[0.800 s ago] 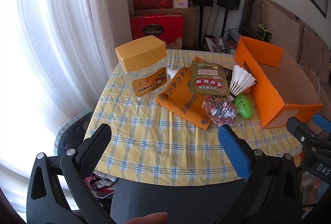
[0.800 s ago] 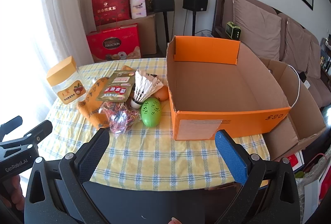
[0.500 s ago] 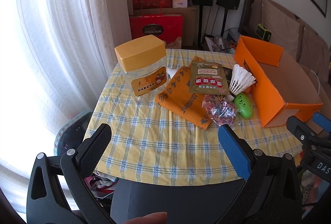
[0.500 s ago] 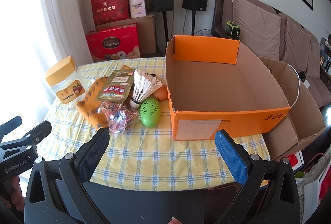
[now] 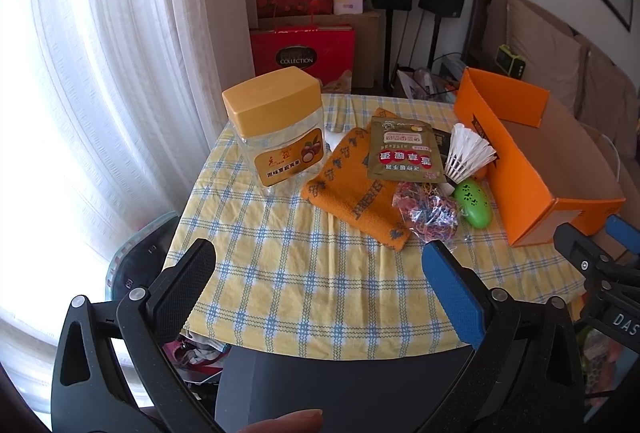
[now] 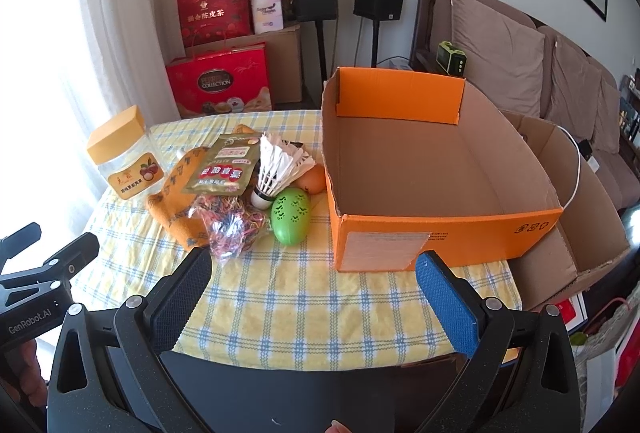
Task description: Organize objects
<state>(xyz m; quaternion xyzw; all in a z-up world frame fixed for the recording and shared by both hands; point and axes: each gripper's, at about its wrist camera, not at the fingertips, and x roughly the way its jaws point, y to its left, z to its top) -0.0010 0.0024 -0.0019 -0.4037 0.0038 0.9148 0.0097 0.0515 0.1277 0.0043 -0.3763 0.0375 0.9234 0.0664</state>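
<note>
Orange cardboard box (image 6: 440, 169) sits open-topped on the checked bench (image 6: 320, 305), its bare floor visible only from the right wrist. At its nine o'clock cluster the green egg (image 6: 291, 213), shuttlecock (image 6: 276, 165), rubber-band bag (image 5: 426, 211), towel (image 5: 352, 189) and jar (image 5: 276, 129). Left hand-held gripper (image 5: 316, 265) and right hand-held gripper (image 6: 312, 273) both gape wide, holding nothing.

Slight drift only, nothing handled.
Left gripper (image 5: 316, 273) eased a touch toward the jar (image 5: 276, 131); right gripper (image 6: 312, 285) crept nearer the orange box (image 6: 440, 233). Items on the bench unmoved.
</note>
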